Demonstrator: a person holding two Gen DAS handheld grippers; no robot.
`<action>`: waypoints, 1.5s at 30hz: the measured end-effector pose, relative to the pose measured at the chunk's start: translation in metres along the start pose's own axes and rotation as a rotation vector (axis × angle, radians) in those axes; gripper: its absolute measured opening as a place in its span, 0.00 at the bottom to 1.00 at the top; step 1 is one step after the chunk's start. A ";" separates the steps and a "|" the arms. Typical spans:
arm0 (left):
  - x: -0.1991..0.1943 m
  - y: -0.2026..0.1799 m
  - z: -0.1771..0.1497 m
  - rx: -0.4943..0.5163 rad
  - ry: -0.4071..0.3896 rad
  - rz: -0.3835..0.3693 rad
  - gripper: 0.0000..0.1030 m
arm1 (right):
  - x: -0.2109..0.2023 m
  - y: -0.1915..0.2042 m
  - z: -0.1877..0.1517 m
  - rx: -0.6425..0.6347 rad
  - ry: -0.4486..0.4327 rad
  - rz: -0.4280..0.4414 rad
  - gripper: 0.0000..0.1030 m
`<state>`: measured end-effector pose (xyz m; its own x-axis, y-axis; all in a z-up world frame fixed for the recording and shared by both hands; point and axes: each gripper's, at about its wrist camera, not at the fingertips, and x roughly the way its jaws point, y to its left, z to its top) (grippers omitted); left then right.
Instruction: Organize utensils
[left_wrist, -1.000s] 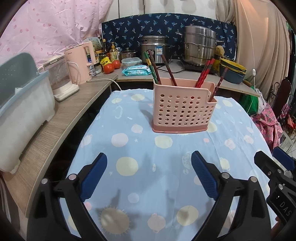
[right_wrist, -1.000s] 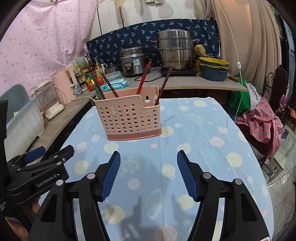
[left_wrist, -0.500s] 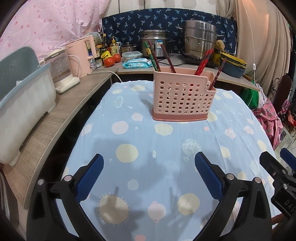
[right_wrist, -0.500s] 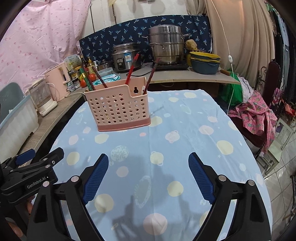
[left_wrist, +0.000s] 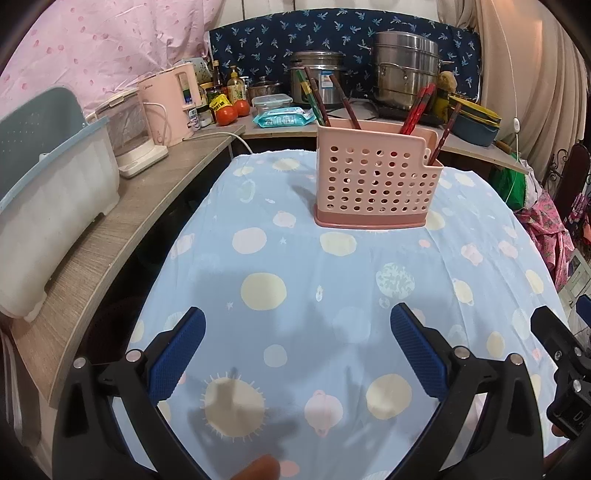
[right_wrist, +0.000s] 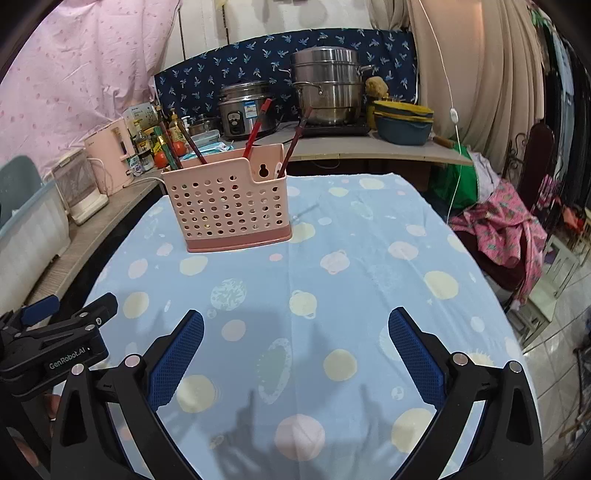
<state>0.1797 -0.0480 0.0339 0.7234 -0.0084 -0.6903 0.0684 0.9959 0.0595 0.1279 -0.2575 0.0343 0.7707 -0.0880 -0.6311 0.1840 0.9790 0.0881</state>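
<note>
A pink perforated utensil holder (left_wrist: 375, 184) (right_wrist: 229, 210) stands upright at the far end of the blue dotted tablecloth (left_wrist: 314, 280). Green, brown and red chopsticks (left_wrist: 314, 98) (right_wrist: 255, 129) lean out of its compartments. My left gripper (left_wrist: 297, 332) hovers open over the near cloth, nothing between its blue pads. My right gripper (right_wrist: 295, 332) is still opening, jaws wide and empty, also well short of the holder. Each gripper shows at the edge of the other's view.
A wooden counter (left_wrist: 110, 229) along the left carries a white-and-blue bin (left_wrist: 44, 206), a blender and a pink kettle (left_wrist: 173, 103). Behind the table sit a rice cooker (right_wrist: 245, 107), a steel steamer pot (right_wrist: 327, 85) and bowls. A chair with pink clothes (right_wrist: 506, 229) is at the right.
The right gripper's jaws have spread from partly closed to wide. The left gripper's jaws widened slightly. Both views tilted down a little; the holder kept its place.
</note>
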 end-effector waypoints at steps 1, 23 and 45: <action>0.000 0.000 -0.001 -0.001 0.002 0.004 0.93 | 0.000 0.001 0.000 -0.002 0.000 0.000 0.94; 0.001 0.004 -0.006 -0.014 -0.001 0.032 0.93 | 0.000 0.003 -0.005 -0.018 0.004 -0.013 0.94; 0.000 0.003 -0.005 -0.012 -0.006 0.043 0.93 | 0.002 0.005 -0.006 -0.019 0.008 -0.016 0.94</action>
<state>0.1769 -0.0441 0.0303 0.7297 0.0341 -0.6829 0.0286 0.9964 0.0803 0.1267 -0.2519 0.0290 0.7631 -0.1025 -0.6381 0.1847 0.9807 0.0634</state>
